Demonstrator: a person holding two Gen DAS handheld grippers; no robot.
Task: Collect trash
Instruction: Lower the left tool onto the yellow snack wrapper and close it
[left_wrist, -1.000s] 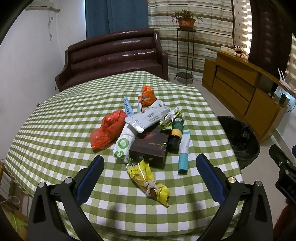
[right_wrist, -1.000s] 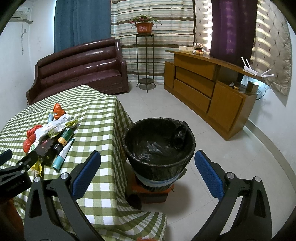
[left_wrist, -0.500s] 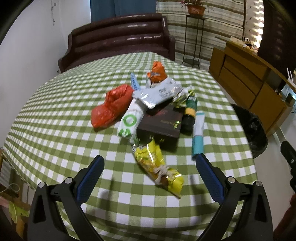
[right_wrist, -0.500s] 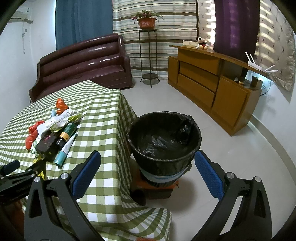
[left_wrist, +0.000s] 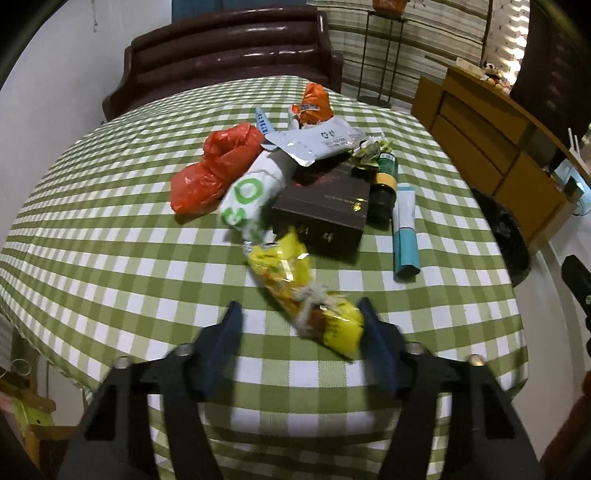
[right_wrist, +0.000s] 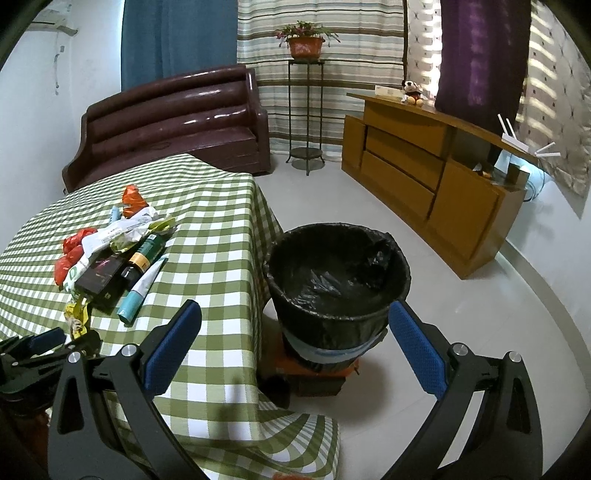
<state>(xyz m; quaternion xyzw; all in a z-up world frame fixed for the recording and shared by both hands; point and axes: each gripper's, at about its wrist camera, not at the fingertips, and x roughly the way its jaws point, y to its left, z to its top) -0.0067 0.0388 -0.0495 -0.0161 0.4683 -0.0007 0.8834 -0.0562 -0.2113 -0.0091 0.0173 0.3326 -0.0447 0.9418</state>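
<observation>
**Left jaws closing around the yellow wrapper**

Fingers (left_wrist: 229, 332) of our left gripper (left_wrist: 301, 336) are closing, blue pads blurred, with the near end of the yellow snack wrapper (left_wrist: 295, 280) between them. The right pad sits against or just beside the wrapper's yellow end; the left pad is apart from it, with bare checked cloth in between, so we do not yet have it pinched. The wrapper lies on the green-and-white tablecloth (left_wrist: 110, 229), slanting from the pile toward us, with a pale knotted twist across its middle.

Beyond it lies the rest of the trash heap. A dark brown box (left_wrist: 325, 206) sits just behind the wrapper's far end. On the box's left a white bag with green lettering (left_wrist: 247, 195) leans against a crumpled red plastic bag (left_wrist: 218, 166). A silver-grey pouch (left_wrist: 317, 142) lies across the top of the heap, and an orange packet (left_wrist: 314, 105) stands behind it. On the box's right are a dark bottle with a yellow band (left_wrist: 384, 184) and a teal-and-white tube (left_wrist: 404, 229), lying side by side.

Our right gripper (right_wrist: 295, 339) hangs past the table's edge with its jaws spread wide and nothing between them. Ahead of it, on the floor just beside the table, stands the bin lined with a black bag (right_wrist: 338, 280), which we see resting on an orange-and-dark base. A brown sofa (right_wrist: 173, 118) stands behind the table, and a wooden sideboard (right_wrist: 424, 177) runs along the far wall.
</observation>
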